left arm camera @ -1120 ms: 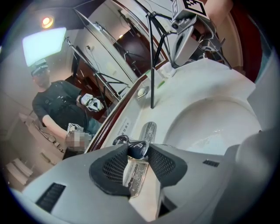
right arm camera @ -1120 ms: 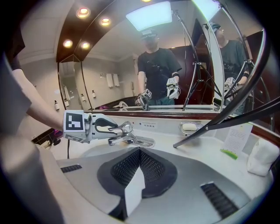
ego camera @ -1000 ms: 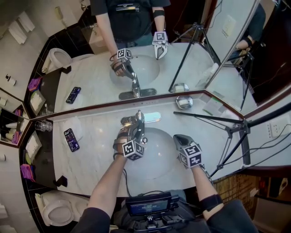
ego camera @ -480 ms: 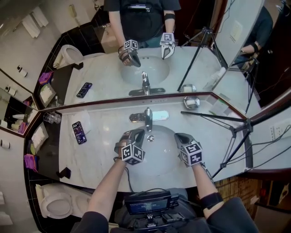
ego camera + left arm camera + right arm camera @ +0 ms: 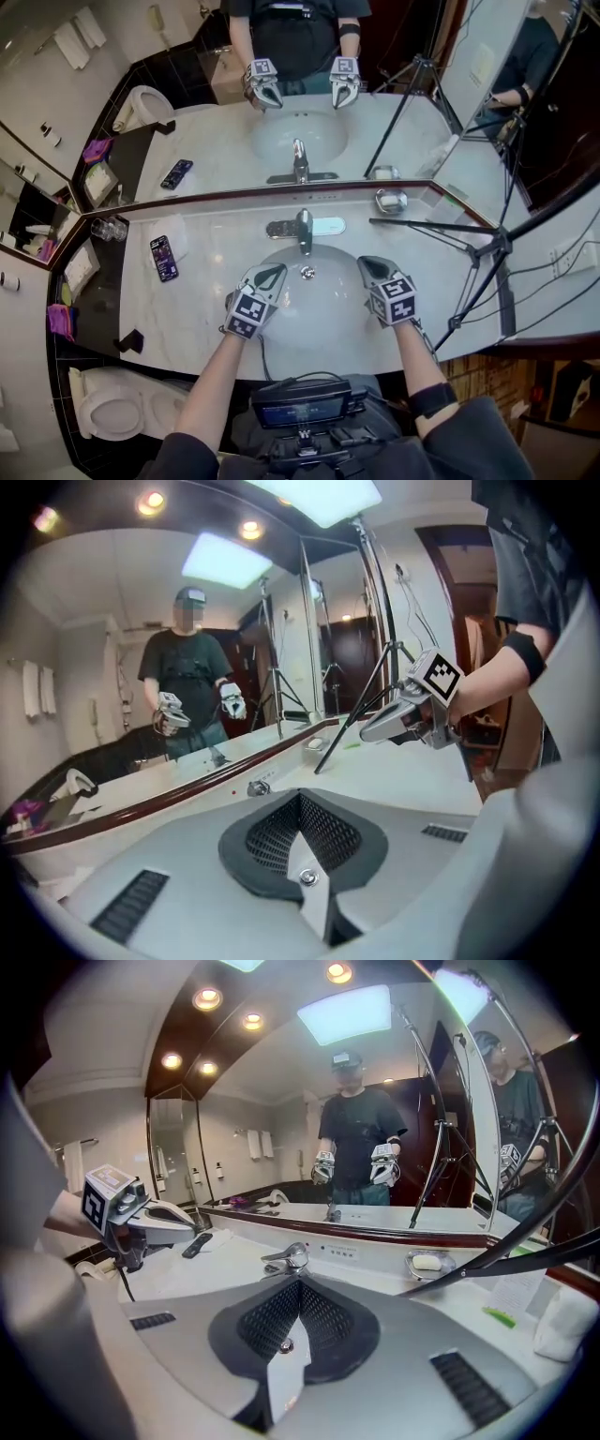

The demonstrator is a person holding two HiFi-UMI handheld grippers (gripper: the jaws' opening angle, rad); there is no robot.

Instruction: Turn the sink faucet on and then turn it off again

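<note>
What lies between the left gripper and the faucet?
Only bare sink basin. The head view shows the shut left gripper apart from the faucet, with the drain just beside that stretch.

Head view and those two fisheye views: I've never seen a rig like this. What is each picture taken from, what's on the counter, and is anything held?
There is no robot. A person holds a grey two-jaw tool in each hand. The head view comes from a camera on the person's head, looking steeply down. In it the left tool and right tool hang over the edges of the white oval sink basin, short of the chrome lever faucet. The other two pictures come from a camera riding on each tool, looking along its jaws. The mirror behind the counter reflects the person. On the pale marble counter are a dark smartphone, a clear glass and a metal soap dish. A black tripod stands at the right. Both tools are shut and hold nothing.
</note>
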